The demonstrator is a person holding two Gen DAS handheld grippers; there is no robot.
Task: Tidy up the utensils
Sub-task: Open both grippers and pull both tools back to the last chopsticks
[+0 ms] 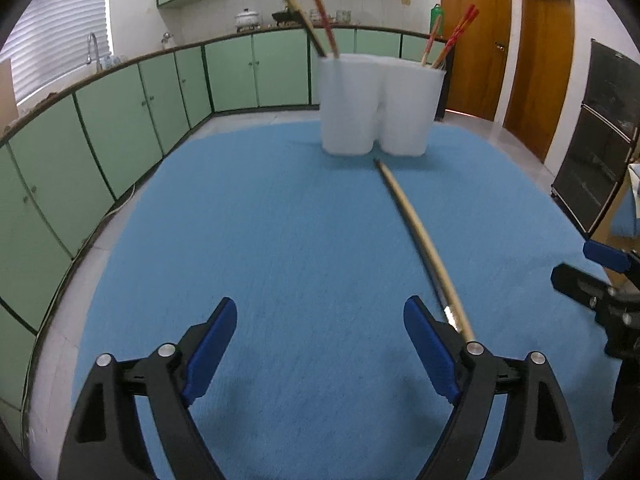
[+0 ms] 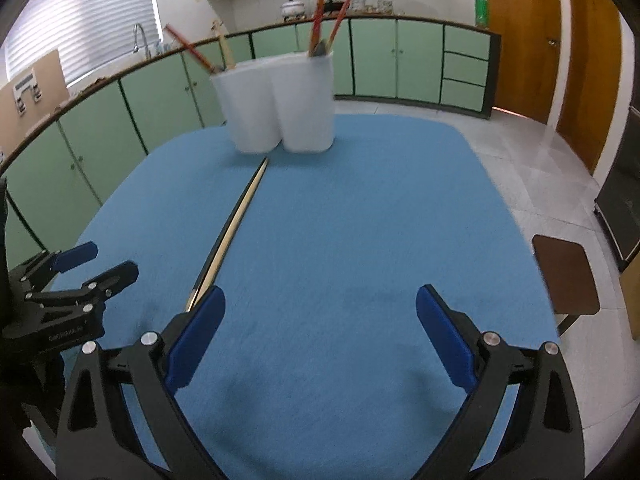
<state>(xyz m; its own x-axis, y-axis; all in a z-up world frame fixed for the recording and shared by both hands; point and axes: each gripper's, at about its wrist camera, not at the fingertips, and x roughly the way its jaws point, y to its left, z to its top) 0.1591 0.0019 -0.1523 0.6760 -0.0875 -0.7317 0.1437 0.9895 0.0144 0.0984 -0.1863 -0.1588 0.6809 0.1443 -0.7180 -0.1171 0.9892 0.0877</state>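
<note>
A loose pair of wooden chopsticks (image 1: 416, 236) lies on the blue table mat (image 1: 280, 220), its tip pointing at two white holders (image 1: 376, 104) at the far edge. The left holder has a brown and a red chopstick (image 1: 320, 16), the right one red chopsticks (image 1: 452, 36). My left gripper (image 1: 320, 340) is open and empty, the chopsticks just right of its right finger. In the right wrist view the chopsticks (image 2: 232, 232) lie left of my open, empty right gripper (image 2: 320, 332), leading to the holders (image 2: 280, 104). The left gripper (image 2: 72, 280) shows at the left.
Green kitchen cabinets (image 1: 120, 120) run around the room behind the table. Wooden doors (image 1: 540, 60) stand at the right. A brown stool (image 2: 564, 280) stands beside the table's right edge. The right gripper (image 1: 600, 280) shows at the right edge of the left wrist view.
</note>
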